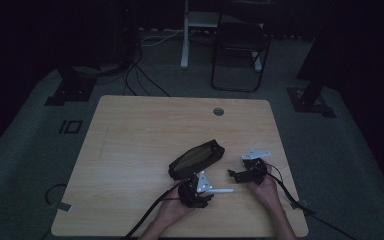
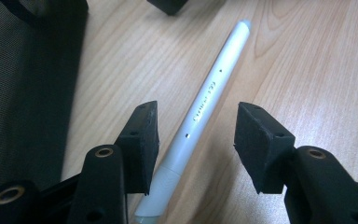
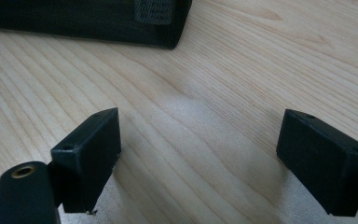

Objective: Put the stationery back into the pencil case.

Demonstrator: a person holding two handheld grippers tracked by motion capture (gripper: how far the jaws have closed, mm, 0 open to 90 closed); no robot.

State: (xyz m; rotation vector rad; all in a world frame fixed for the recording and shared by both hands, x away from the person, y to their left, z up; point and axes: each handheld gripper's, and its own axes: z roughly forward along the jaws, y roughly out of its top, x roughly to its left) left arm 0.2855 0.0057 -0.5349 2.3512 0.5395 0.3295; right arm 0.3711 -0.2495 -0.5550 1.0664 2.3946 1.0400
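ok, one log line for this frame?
left gripper: open, fingers astride white pen | right gripper: open over bare table | black mesh pouch: lying beside

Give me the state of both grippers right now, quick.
Left gripper: open, jaws on either side of the white plastic pen lying on the table, not closed on it.
Right gripper: open, holding nothing, over bare wood.

Both forearms are bare, no sleeves. The left gripper (image 2: 196, 140) has matte black jaws with brass-ringed screw holes at 6 o'clock; a black cable trails off. The right gripper (image 3: 199, 161) is likewise black, with blocky rectangular pads and a brass eyelet.
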